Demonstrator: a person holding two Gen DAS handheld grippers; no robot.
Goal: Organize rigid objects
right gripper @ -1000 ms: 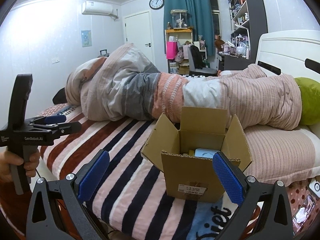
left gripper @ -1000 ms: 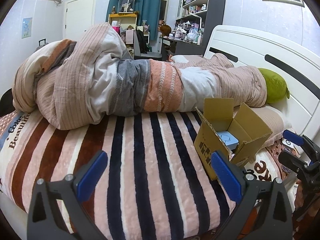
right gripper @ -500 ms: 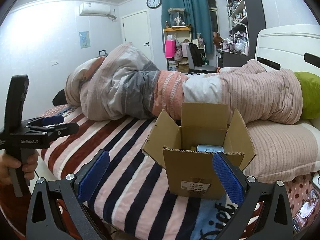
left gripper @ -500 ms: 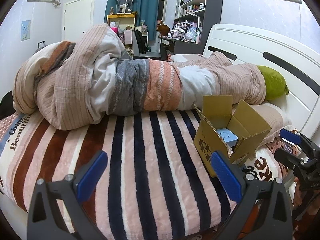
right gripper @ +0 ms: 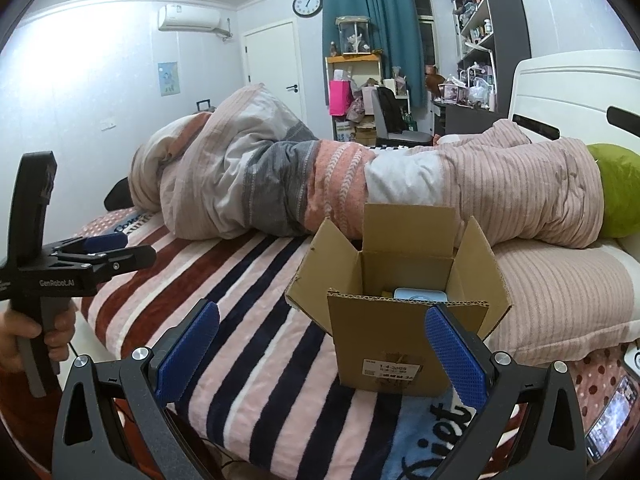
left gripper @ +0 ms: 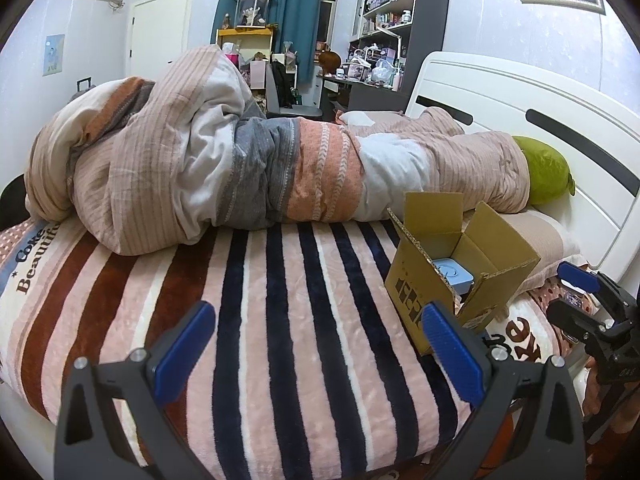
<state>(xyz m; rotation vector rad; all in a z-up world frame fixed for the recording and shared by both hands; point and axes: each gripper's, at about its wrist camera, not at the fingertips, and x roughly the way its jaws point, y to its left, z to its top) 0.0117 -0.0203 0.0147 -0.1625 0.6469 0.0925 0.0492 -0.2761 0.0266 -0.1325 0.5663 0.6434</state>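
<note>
An open cardboard box stands on the striped blanket near the bed's front edge; it also shows in the right wrist view. A light blue rigid case lies inside it, its top edge visible in the right wrist view. My left gripper is open and empty, held off the bed's edge left of the box. My right gripper is open and empty, just in front of the box. Each gripper shows in the other's view, the right one and the left one.
A rolled striped duvet lies across the bed behind the box. A pillow and green cushion sit by the white headboard. A phone lies at the bed's right corner. Shelves and a desk stand beyond.
Both grippers have pulled back slightly from the bed and risen a little, so the box looks a bit farther and lower. The box and case have not moved.
</note>
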